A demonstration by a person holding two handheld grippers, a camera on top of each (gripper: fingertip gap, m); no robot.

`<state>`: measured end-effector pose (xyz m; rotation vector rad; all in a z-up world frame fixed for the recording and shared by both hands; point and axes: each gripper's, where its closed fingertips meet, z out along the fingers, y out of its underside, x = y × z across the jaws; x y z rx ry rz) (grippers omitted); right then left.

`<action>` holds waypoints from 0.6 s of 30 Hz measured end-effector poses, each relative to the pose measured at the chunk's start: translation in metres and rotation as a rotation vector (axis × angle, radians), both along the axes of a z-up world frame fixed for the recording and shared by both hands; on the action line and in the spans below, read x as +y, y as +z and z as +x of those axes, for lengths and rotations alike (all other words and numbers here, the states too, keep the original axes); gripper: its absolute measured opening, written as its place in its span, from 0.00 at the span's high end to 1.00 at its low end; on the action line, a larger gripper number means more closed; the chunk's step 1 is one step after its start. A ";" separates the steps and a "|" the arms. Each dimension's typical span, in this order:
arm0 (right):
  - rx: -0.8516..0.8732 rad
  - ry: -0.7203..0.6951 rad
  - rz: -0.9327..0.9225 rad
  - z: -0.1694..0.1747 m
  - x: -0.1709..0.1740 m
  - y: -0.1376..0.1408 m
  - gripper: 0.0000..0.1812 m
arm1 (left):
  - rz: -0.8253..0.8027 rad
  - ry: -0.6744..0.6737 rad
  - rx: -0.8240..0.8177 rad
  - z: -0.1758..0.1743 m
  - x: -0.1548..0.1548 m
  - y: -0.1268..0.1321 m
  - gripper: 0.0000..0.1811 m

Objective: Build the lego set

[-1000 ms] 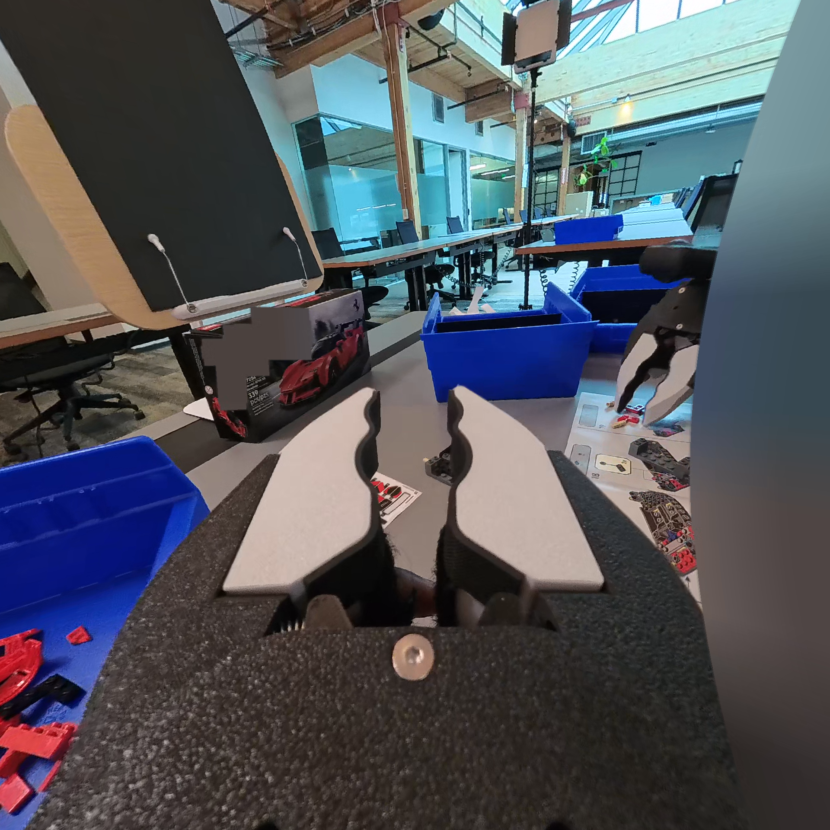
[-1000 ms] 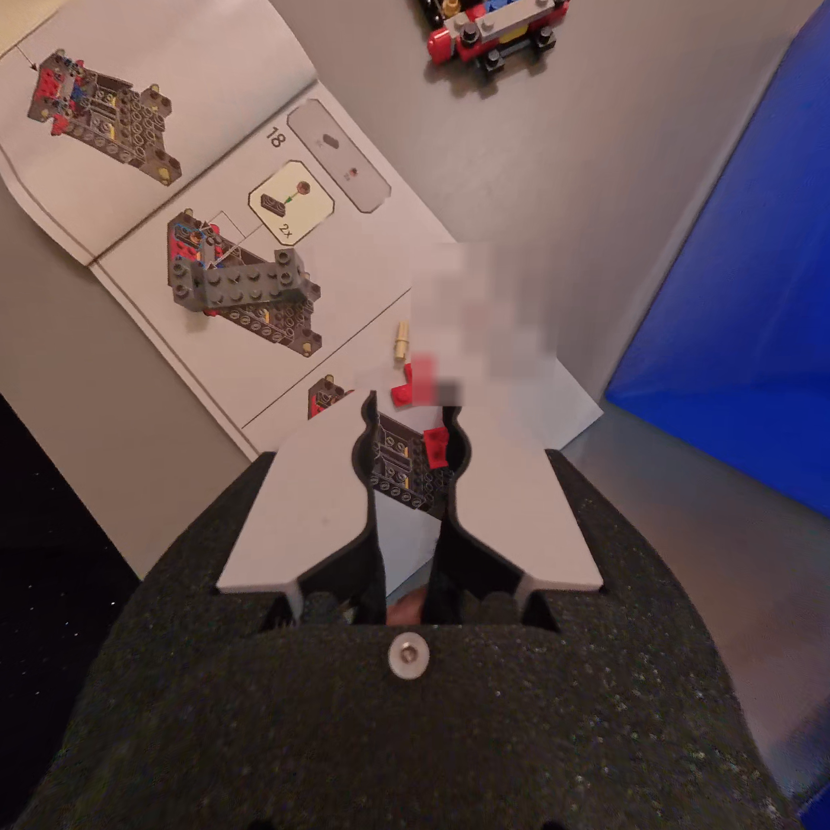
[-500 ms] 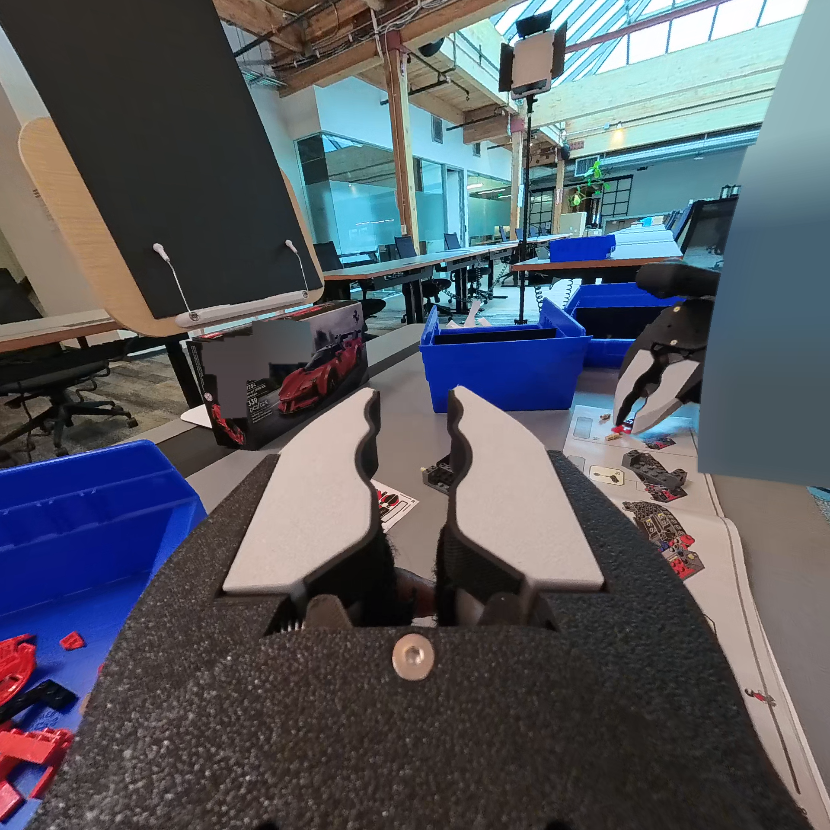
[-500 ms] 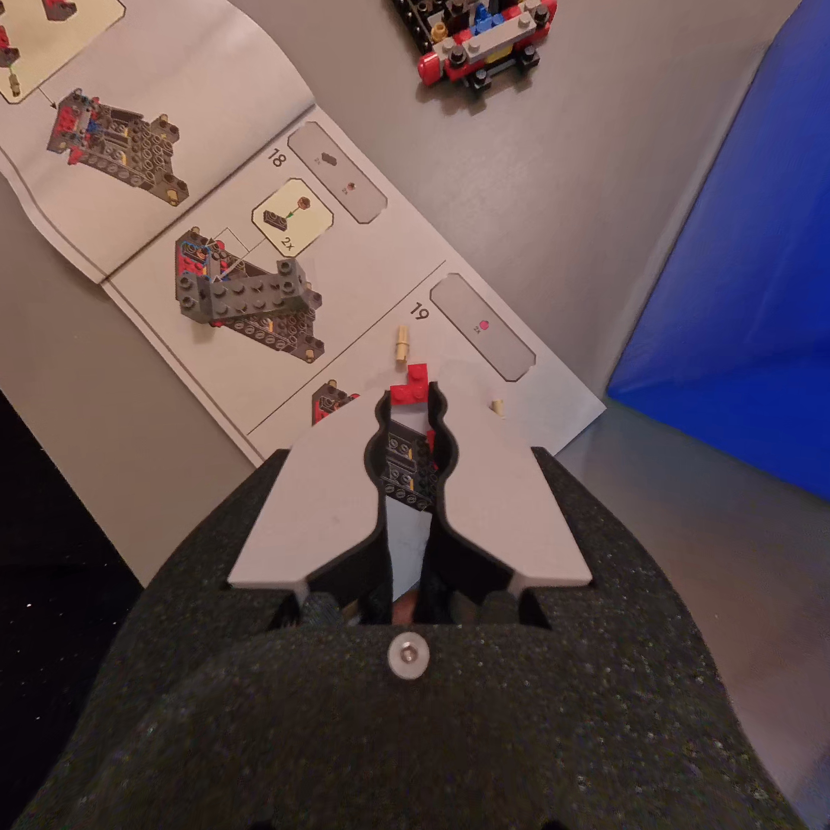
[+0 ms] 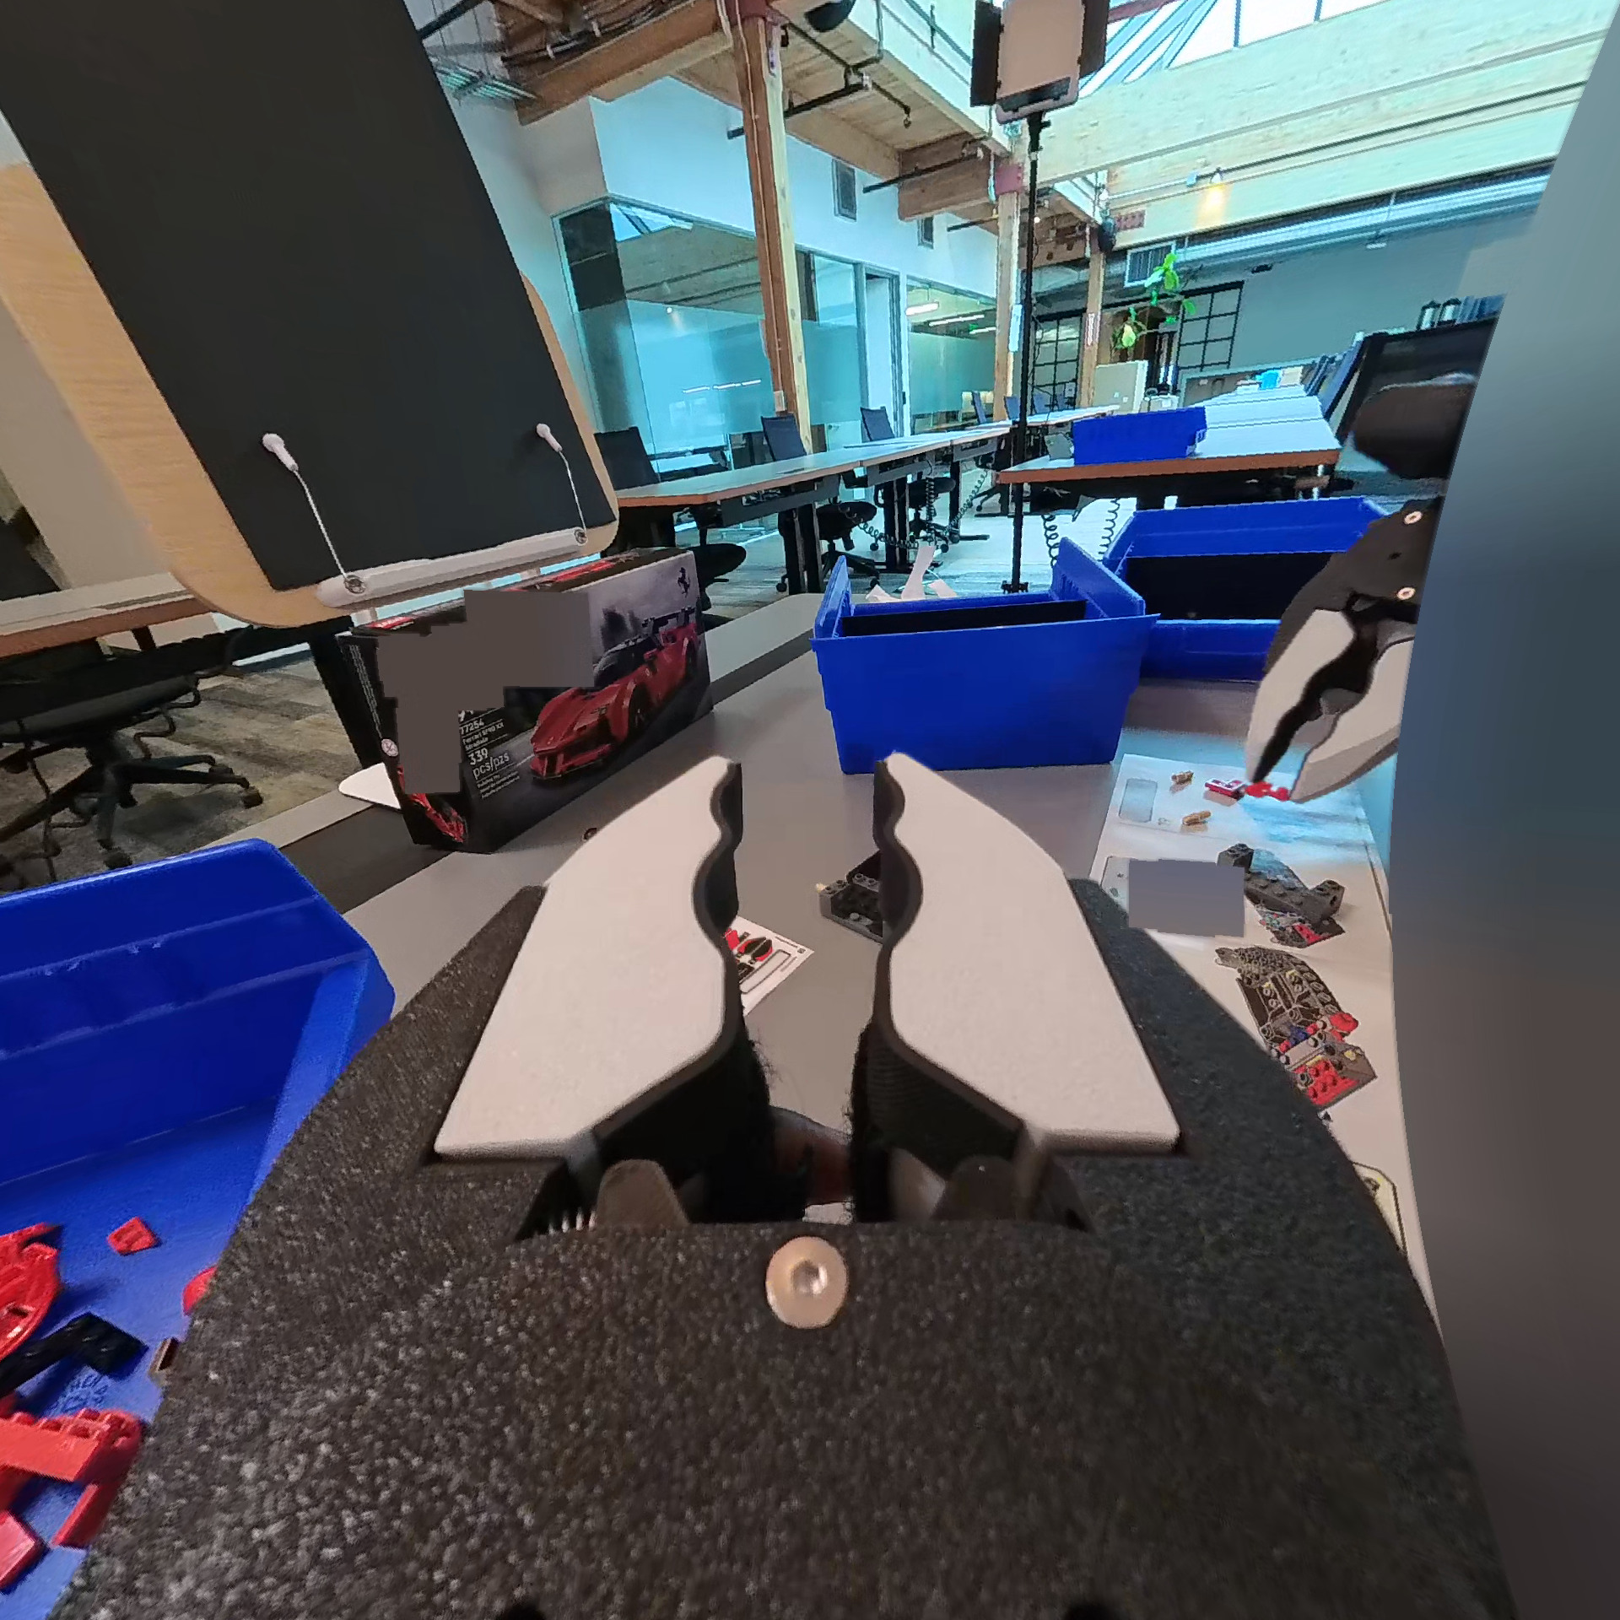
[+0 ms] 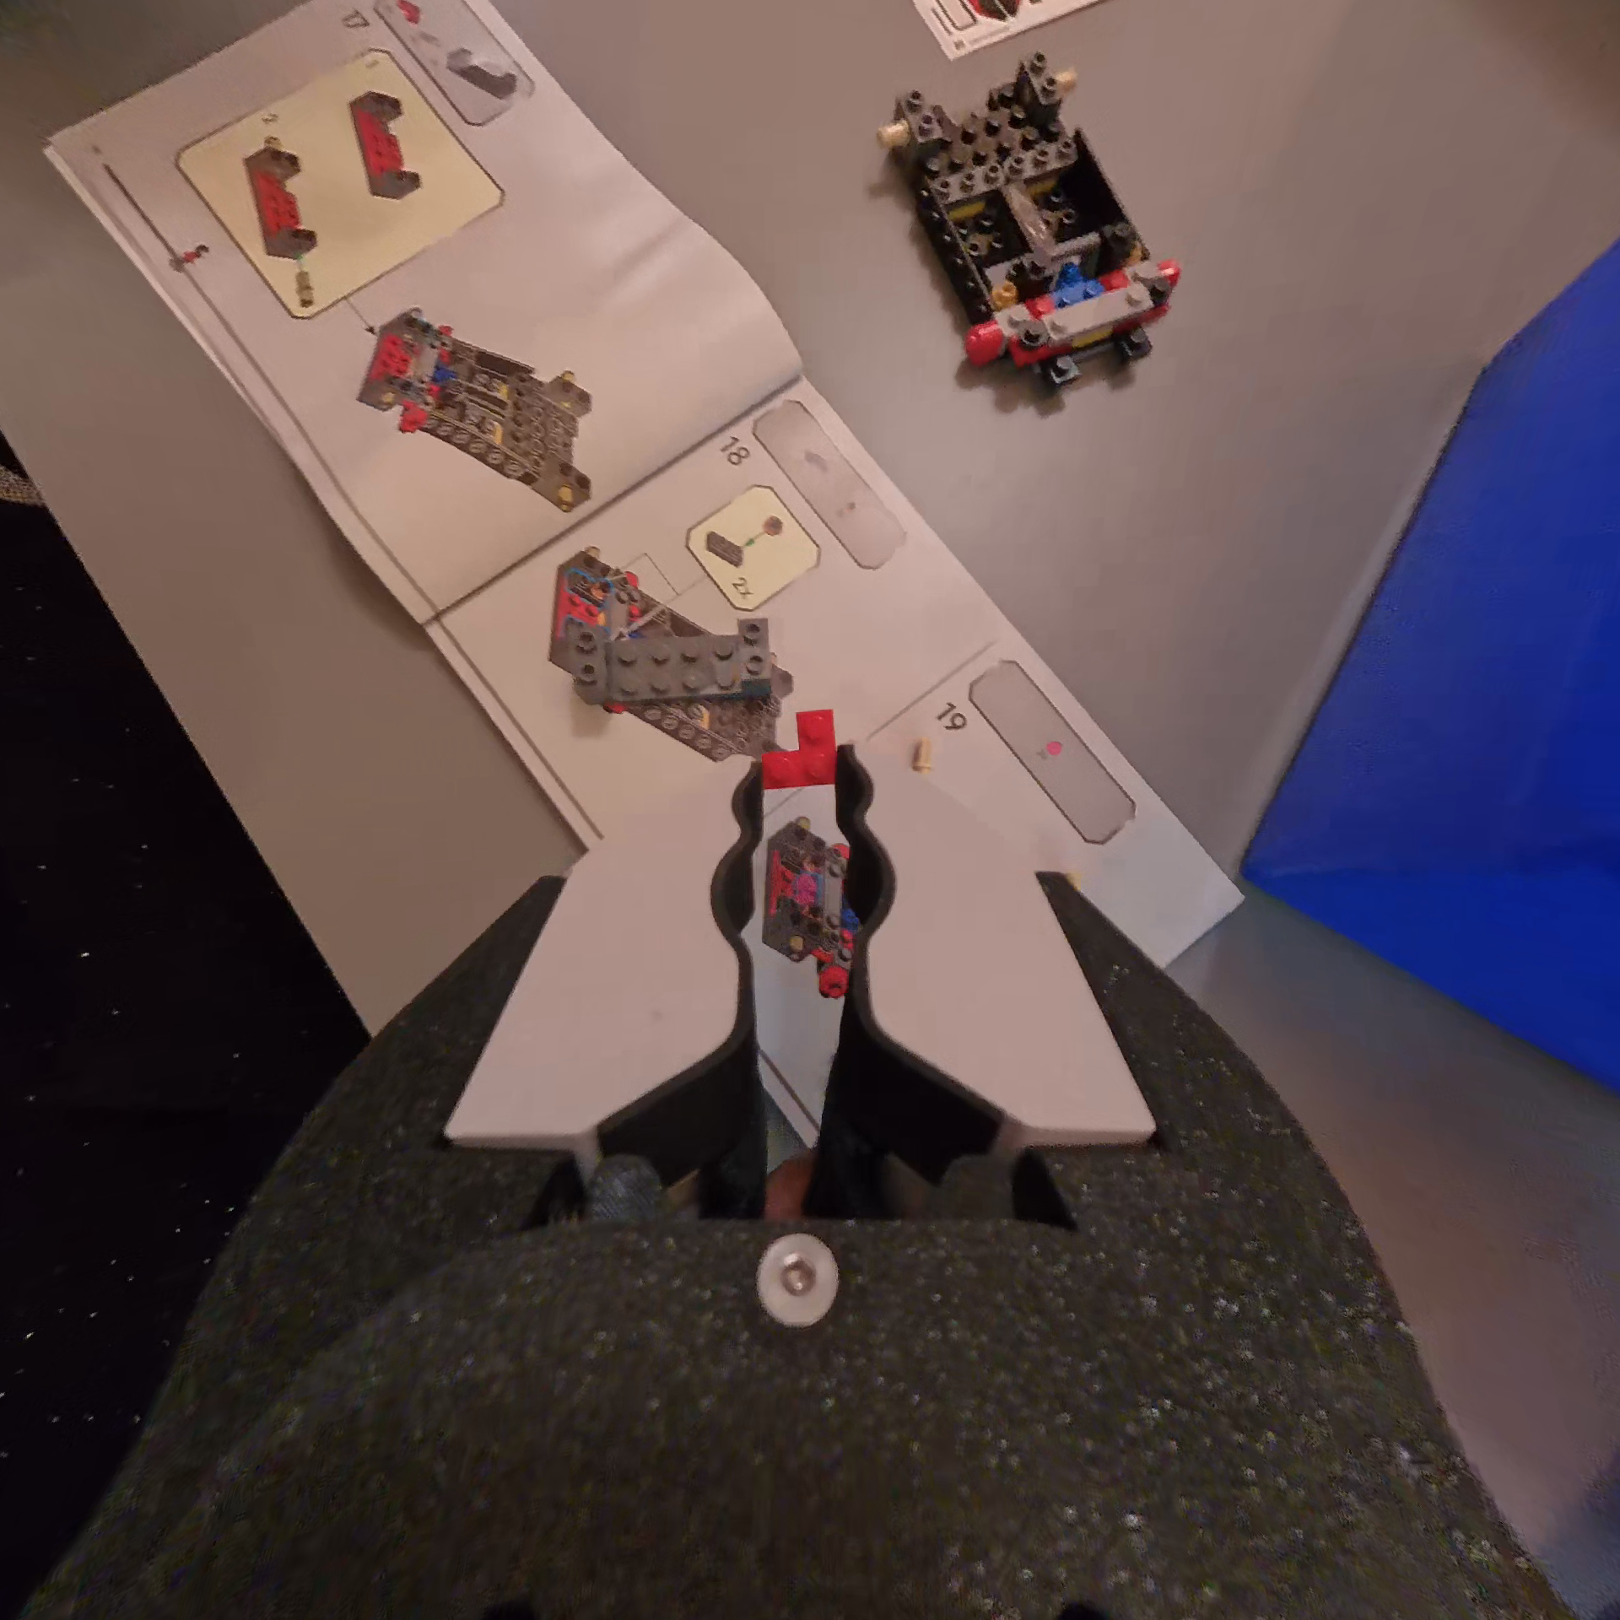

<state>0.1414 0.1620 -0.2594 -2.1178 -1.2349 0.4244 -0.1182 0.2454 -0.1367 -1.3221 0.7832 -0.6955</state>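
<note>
Right claw (image 6: 799, 764) pinches small red L-shaped plate (image 6: 805, 748) above open white instruction booklet (image 6: 561, 263) on grey tabletop (image 6: 1227, 526), left claw (image 5: 805, 811) idle, parted, empty; next, probably seating it on part-built black chassis (image 6: 1021, 219).

Open instruction booklet (image 6: 561, 368) flat on the table (image 6: 1227, 438). On its page, a long brick assembly (image 6: 679, 671), with a small peg (image 6: 920, 754) just right. Beyond the booklet, apart from it, a partly built chassis (image 6: 1026, 237). Bin (image 6: 1473, 701) at right. Farther back, set box (image 5: 543, 692) left of another bin (image 5: 973, 684).
</note>
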 end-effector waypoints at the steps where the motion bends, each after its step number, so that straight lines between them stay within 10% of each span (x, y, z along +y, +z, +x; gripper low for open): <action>1: 0.003 0.009 0.000 -0.003 -0.002 0.001 0.91 | -0.001 0.000 0.004 0.000 0.000 -0.001 0.85; 18: -0.382 0.503 -0.042 0.010 -0.012 -0.029 0.84 | -0.014 0.001 0.032 0.003 0.002 -0.007 0.85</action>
